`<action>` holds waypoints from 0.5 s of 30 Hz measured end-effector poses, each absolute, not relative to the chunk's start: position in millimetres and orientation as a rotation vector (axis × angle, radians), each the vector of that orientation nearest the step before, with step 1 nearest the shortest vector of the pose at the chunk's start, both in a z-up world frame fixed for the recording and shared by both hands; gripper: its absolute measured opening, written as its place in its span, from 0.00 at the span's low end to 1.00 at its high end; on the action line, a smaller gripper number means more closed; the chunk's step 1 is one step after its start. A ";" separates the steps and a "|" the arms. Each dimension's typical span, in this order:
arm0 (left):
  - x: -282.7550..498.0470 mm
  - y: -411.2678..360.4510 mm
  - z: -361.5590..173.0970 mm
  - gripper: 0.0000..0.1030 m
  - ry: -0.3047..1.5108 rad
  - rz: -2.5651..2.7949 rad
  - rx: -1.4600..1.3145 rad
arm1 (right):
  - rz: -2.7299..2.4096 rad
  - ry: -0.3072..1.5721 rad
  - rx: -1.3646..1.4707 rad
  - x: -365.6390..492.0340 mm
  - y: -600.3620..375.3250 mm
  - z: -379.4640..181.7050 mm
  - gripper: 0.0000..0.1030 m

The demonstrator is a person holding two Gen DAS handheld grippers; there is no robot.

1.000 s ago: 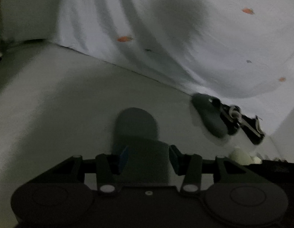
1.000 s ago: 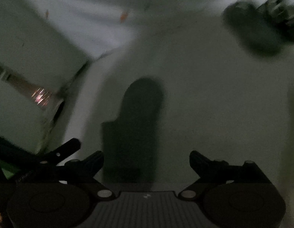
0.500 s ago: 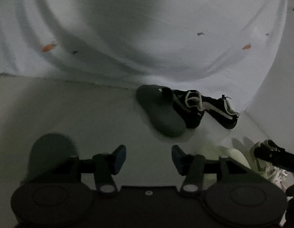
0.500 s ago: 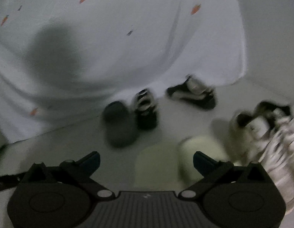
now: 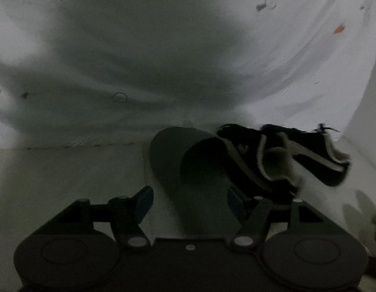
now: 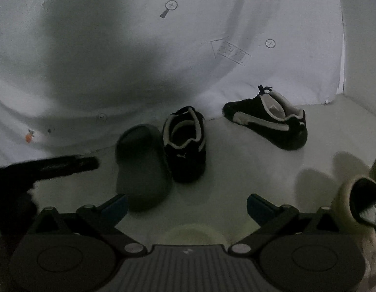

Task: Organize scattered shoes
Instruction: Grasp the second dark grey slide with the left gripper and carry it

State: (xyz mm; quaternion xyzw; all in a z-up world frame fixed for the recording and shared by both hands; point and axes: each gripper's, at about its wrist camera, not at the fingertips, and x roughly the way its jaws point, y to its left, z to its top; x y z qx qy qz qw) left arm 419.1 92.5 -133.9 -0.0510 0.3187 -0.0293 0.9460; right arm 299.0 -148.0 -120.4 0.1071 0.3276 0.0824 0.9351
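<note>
Pale floor runs back to a hanging white sheet printed with carrots. Nearest, the right gripper stands wide open and empty, a cream slipper just under it. The left gripper is opening around the near end of the grey slide without pressing it. That slide lies lengthwise toward the sheet, touching a black sneaker beside it, which points the same way. Beyond and right of the slide, a second sneaker lies crosswise, toe leftward, well apart. Sorting seems barely begun: sneakers unpaired, pale shoes heaped at right.
</note>
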 end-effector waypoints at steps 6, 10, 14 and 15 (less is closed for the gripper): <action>485.3 82.7 -162.5 0.44 0.707 0.046 -0.037 | 0.144 0.737 0.248 316.9 -149.8 -138.4 0.99; 488.1 91.7 -163.5 0.23 0.713 0.128 -0.070 | 0.150 0.764 0.267 322.9 -147.6 -142.9 0.99; 475.5 97.9 -161.3 0.18 0.724 0.125 -0.048 | 0.161 0.763 0.289 321.1 -145.8 -140.4 0.99; 466.2 100.4 -159.7 0.17 0.729 0.123 -0.040 | 0.168 0.758 0.289 318.6 -144.9 -137.9 0.99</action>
